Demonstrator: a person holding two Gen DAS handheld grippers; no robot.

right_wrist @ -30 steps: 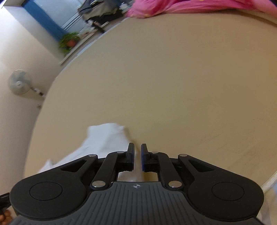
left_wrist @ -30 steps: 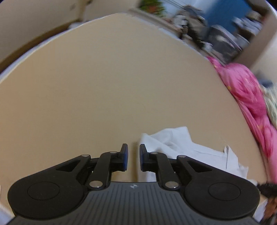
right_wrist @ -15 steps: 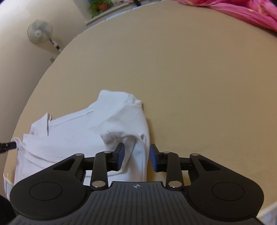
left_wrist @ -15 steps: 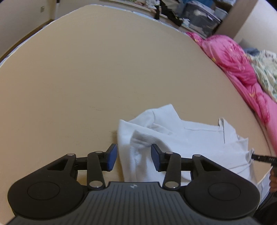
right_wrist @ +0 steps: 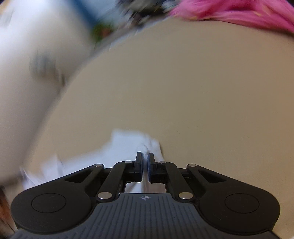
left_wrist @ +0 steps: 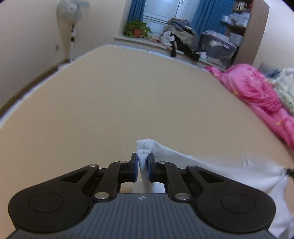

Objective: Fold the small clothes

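Note:
A small white garment [left_wrist: 211, 169] hangs stretched above the tan bed surface [left_wrist: 128, 103]. My left gripper [left_wrist: 142, 159] is shut on one ribbed corner of it, which sticks up between the blue pads. In the right wrist view, my right gripper [right_wrist: 145, 158] is shut on another edge of the same white garment [right_wrist: 128, 145]; this view is blurred by motion. The cloth spans from the left gripper to the right edge of the left wrist view.
A pink quilt [left_wrist: 257, 92] lies along the right side of the bed and shows at the top of the right wrist view [right_wrist: 238, 12]. A standing fan [left_wrist: 72, 27], a potted plant [left_wrist: 136, 30] and piled clothes and boxes [left_wrist: 202, 46] stand beyond the bed.
Both grippers were open over the garment lying on the bed half a second ago. Both have closed on its edges and lifted it, and the views have tilted up.

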